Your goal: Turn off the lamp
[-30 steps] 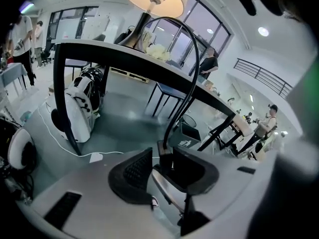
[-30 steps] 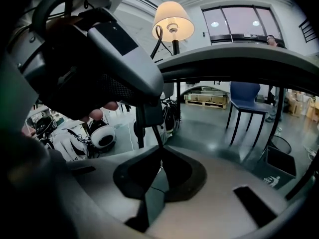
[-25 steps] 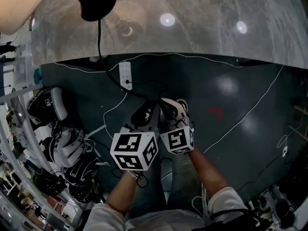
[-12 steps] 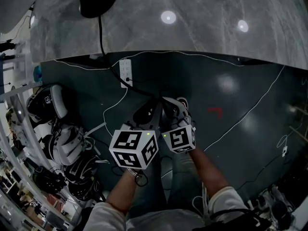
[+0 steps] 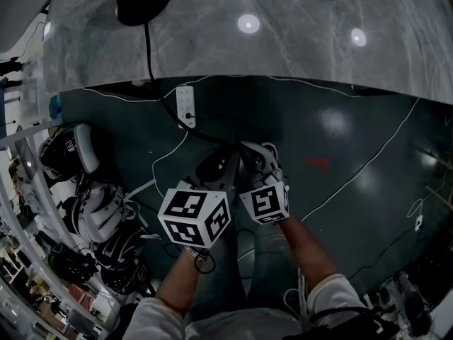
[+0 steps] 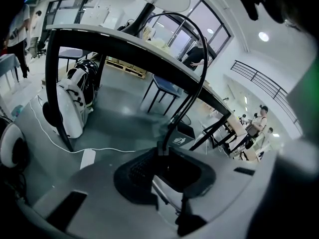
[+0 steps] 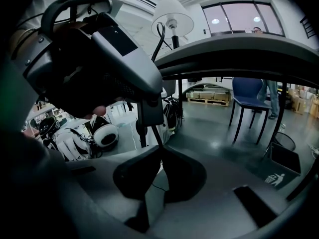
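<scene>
There's the lamp (image 5: 140,0), top-left in head view, base on the marble table (image 5: 304,48). Its shade (image 5: 25,9) was warm cream a sec ago and is flat grey now. Looks off! The black cord (image 5: 147,55) drops over the table edge and runs by the white power strip (image 5: 185,107) on the dark floor. From there it comes up to both grippers, held close together in front of the person.

Now the left gripper (image 6: 163,154): it has just been closing, jaws at a mid gap w/ what I take for the cord's in-line switch (image 7: 149,111) pinched between them. The cord loops up out of them toward the lamp. Just beside it the right gripper (image 7: 160,152) has its jaws nearly together, clamped on the thin cord below the switch, prob. steadying it.

So that squeeze likely clicked it, and the task looks done bar letting go. Ease off gently, since a tug on the cord could drag the lamp base.
</scene>
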